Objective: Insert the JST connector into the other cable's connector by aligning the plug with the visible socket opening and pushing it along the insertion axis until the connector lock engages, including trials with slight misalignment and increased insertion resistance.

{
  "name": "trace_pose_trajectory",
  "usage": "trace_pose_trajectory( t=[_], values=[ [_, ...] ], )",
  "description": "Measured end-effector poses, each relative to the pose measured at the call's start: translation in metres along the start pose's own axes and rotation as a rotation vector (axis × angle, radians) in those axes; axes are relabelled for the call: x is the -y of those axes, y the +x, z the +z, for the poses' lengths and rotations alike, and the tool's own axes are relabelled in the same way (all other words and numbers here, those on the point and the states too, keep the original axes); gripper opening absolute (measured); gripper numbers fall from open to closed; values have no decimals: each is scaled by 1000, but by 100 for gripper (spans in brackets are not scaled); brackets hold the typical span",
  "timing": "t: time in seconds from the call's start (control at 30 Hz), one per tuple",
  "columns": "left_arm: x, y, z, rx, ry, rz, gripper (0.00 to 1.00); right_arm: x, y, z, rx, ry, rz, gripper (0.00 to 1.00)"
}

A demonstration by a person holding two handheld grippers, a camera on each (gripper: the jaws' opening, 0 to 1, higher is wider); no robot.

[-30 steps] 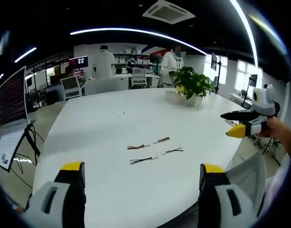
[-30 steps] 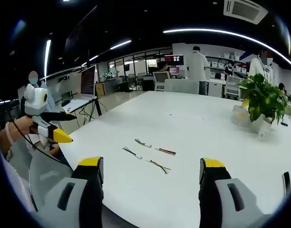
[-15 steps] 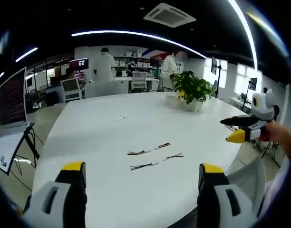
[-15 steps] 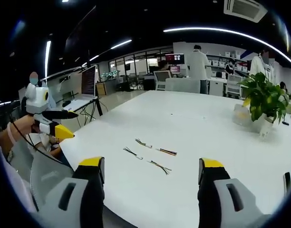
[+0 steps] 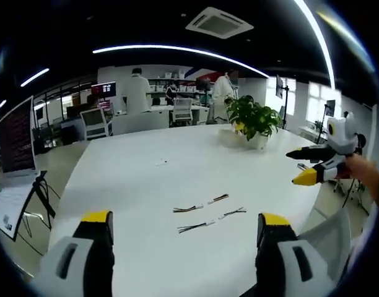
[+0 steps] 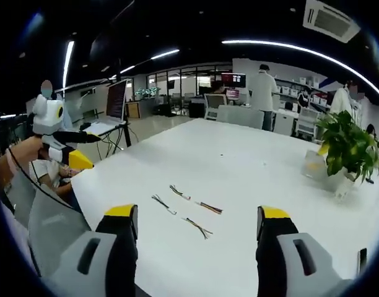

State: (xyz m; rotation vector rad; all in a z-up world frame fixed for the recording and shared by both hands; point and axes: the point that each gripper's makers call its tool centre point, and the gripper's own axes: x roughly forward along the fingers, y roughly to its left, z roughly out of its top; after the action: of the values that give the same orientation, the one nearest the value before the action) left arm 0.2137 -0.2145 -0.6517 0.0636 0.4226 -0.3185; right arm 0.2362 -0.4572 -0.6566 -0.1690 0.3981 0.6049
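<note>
Several short multicoloured cables with small white JST connectors lie loose on the white round table (image 5: 127,185), in two rows. One row (image 5: 202,205) is farther out and the other (image 5: 211,221) is nearer in the left gripper view. In the right gripper view the pieces lie apart, with one cable (image 6: 179,192) farthest and another (image 6: 196,227) nearest. My left gripper (image 5: 185,218) hovers open over the table's near edge, short of the cables. My right gripper (image 6: 196,211) is open too, nothing between its jaws. Each gripper shows in the other's view: the right gripper (image 5: 293,167), the left gripper (image 6: 95,150).
A potted plant (image 5: 251,117) stands on the table's far side (image 6: 341,145). A small dark thing (image 6: 361,260) lies by the table edge at right. Chairs, desks, monitors and people in white coats (image 5: 137,83) are beyond the table.
Both views have shifted a little with the hands. The cables lie where they were, and both grippers stay open.
</note>
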Motion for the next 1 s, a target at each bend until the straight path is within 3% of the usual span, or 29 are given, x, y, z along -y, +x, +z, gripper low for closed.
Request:
trace_pose_trajectory(
  t=[0.27,0.4,0.77,1.0],
  values=[
    [-5,5,15,37,7,2,94,10,15,28,49,-54,12,78],
    [-1,11,23,56,5,-6,94,8,20,32,39,-111,33,78],
    [11,38,35,64,38,-52,92,0,35,36,35,-153,89,76],
    [9,58,42,56,105,-59,92,-2,45,36,32,-167,113,74]
  ],
)
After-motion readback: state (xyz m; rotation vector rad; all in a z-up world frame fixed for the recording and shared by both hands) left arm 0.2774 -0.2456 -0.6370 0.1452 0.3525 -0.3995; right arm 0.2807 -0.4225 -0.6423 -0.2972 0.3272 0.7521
